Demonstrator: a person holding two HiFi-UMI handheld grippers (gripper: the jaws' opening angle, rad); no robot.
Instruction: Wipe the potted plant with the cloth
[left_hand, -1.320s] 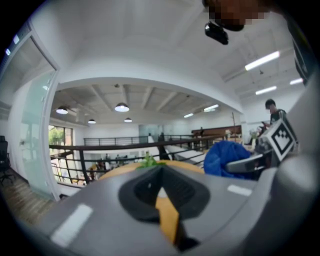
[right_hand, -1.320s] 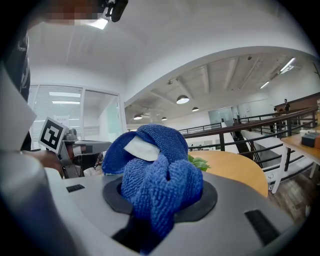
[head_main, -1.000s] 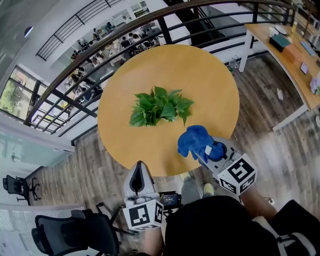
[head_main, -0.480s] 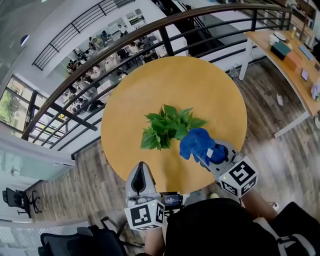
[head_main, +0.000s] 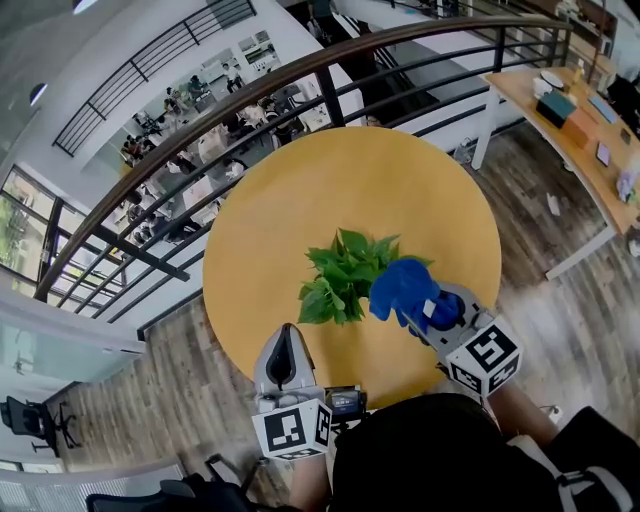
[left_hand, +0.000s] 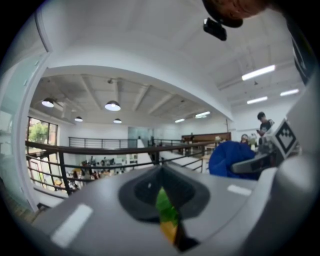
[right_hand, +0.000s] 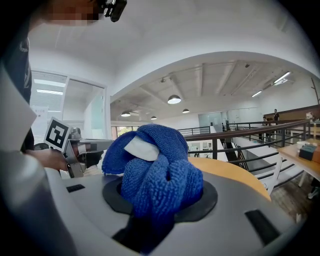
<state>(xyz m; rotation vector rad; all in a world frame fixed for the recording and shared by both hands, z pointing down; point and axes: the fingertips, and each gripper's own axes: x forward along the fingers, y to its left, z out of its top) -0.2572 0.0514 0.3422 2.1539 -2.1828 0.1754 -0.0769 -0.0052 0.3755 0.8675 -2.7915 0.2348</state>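
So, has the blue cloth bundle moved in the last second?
Yes. The blue terry cloth moved forward over the round wooden table, from near its edge to right beside the green leafy plant.

I read this site as an open-plan office on a mezzanine level. A dark metal railing (left_hand: 100, 148) borders the edge, and beyond it I see a lower floor (head_main: 190, 105) with rows of desks and seated people. On my level I note wood-plank flooring (head_main: 170, 370), a round wooden table (head_main: 300, 200), a long desk (head_main: 570, 150) carrying small items, a black swivel chair (head_main: 30, 415) and round ceiling lamps (right_hand: 174, 99).
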